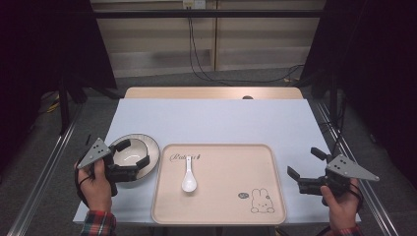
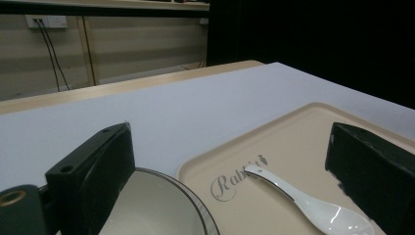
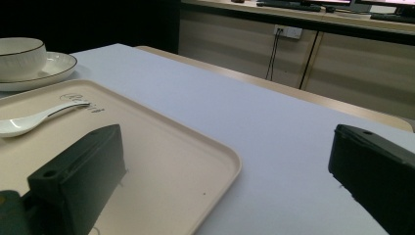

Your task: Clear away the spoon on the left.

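Observation:
A white bowl point(image 1: 129, 155) with a dark rim sits on a matching plate point(image 1: 153, 150) at the table's front left. My left gripper point(image 1: 133, 153) is open, its jaws on either side of the bowl's rim point(image 2: 161, 205). A white ceramic spoon point(image 1: 188, 176) lies on a beige tray point(image 1: 221, 206), bowl end toward me. In the left gripper view the spoon point(image 2: 303, 203) lies between the jaws, farther off. My right gripper point(image 1: 305, 162) is open and holds nothing, just off the tray's right edge. In its view one jaw hangs over the tray point(image 3: 171, 161) and the other over the table.
The tray bears a rabbit drawing point(image 1: 261, 201) and script lettering point(image 1: 186, 158). A pale blue cloth point(image 1: 216, 120) covers the table, with a wooden strip point(image 1: 211, 92) at the far edge. Cables point(image 1: 206, 73) run over the floor behind. The bowl point(image 3: 19, 56) and plate point(image 3: 56, 67) stand far left.

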{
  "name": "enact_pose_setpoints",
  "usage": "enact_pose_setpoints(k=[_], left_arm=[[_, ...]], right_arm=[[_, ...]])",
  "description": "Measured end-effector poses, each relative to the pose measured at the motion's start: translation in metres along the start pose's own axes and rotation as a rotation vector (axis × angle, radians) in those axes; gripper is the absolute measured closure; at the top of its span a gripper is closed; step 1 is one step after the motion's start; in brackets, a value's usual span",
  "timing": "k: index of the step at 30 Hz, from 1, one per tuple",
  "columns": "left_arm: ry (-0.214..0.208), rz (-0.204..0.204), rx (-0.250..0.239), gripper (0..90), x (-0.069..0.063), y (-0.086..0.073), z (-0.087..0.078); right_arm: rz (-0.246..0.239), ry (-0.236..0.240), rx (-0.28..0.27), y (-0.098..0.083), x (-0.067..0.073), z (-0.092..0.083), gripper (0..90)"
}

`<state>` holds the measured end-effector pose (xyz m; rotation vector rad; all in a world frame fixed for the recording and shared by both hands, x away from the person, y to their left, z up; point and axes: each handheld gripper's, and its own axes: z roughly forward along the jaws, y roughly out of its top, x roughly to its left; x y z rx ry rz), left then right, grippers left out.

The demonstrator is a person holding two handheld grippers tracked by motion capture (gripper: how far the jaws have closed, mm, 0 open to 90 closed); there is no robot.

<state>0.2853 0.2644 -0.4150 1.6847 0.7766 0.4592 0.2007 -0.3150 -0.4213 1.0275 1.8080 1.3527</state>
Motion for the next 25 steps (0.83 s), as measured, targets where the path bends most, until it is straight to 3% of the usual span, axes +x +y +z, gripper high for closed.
enact_pose_setpoints(k=[25], left_arm=[[0.024,-0.012,-0.011,4.6,0.0071,-0.0073,-0.0093]], right_arm=[[0.017,-0.014,0.01,-0.0089,-0.0091,-0.0006,0.1]])
